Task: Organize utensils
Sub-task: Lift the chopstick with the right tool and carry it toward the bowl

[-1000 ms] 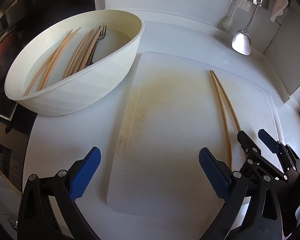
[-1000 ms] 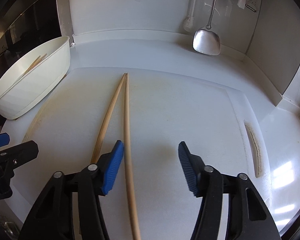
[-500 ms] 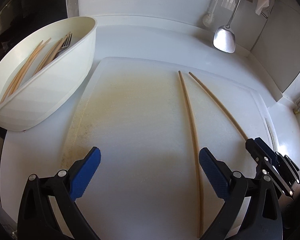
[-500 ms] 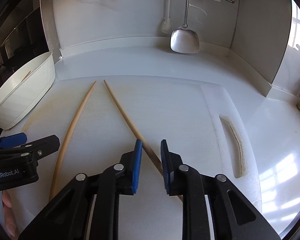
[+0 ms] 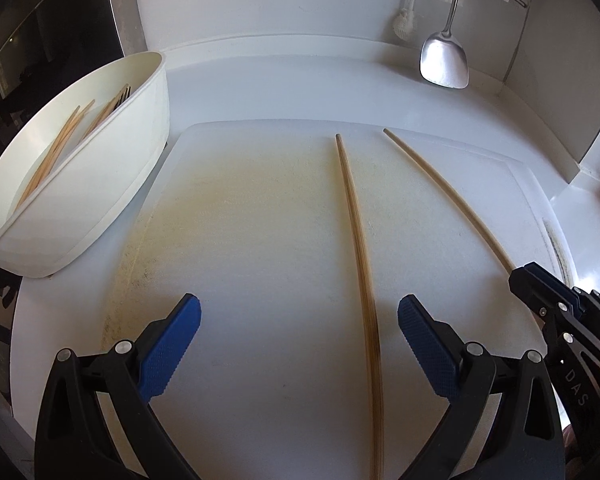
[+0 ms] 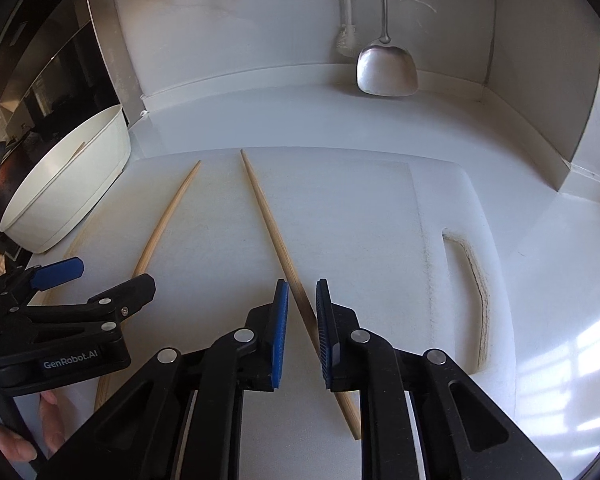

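Observation:
Two long wooden chopsticks lie on the white cutting board. My right gripper is shut on the right chopstick near its thick end, and the stick runs slantwise between the blue pads. That same chopstick reaches the right gripper at the edge of the left wrist view. My left gripper is open low over the board. The other chopstick lies between its fingers, near the right pad and untouched. A white oval bowl at the left holds several chopsticks and a fork.
A steel spatula hangs against the back wall, beside a white brush. The board has a handle slot at its right. A dark appliance stands behind the bowl. A person's hand holds the left gripper.
The right jaws closed on one chopstick and swung it apart from its twin. The left gripper shifted right, so the bowl slid left in its view and the other chopstick now lies between its fingers.

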Available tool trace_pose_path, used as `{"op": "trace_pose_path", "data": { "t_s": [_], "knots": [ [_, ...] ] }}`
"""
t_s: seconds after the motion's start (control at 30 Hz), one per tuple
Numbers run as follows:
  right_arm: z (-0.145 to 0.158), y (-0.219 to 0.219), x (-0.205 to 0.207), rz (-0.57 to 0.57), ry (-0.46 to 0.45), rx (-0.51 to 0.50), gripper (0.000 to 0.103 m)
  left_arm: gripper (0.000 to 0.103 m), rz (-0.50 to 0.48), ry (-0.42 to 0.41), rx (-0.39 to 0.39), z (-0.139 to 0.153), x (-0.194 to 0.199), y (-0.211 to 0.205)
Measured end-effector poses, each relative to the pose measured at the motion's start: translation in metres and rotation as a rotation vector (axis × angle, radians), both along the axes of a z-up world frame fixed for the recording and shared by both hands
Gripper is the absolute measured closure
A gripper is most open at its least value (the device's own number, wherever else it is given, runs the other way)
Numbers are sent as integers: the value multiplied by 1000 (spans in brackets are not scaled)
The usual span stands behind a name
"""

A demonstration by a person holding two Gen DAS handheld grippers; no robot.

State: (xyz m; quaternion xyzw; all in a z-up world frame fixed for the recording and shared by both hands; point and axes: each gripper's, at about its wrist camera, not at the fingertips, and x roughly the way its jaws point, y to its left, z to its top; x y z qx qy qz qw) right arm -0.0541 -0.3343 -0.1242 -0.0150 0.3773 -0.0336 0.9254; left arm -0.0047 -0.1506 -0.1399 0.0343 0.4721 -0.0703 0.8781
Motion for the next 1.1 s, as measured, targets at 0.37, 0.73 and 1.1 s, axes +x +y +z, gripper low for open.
{"op": "trace_pose_path", "data": {
  "t_s": [0.37, 0.73, 1.1],
  "knots": [
    [0, 7, 15, 183, 26, -97, 72, 8, 70, -34, -5, -1, -3, -2],
    [-3, 15, 12, 253, 19, -136, 90, 66, 39, -65, -15, 7, -10, -22],
    [-3, 5, 6, 202, -19, 0, 97, 96, 29, -49, -114, 9, -14, -12]
  ]
}}
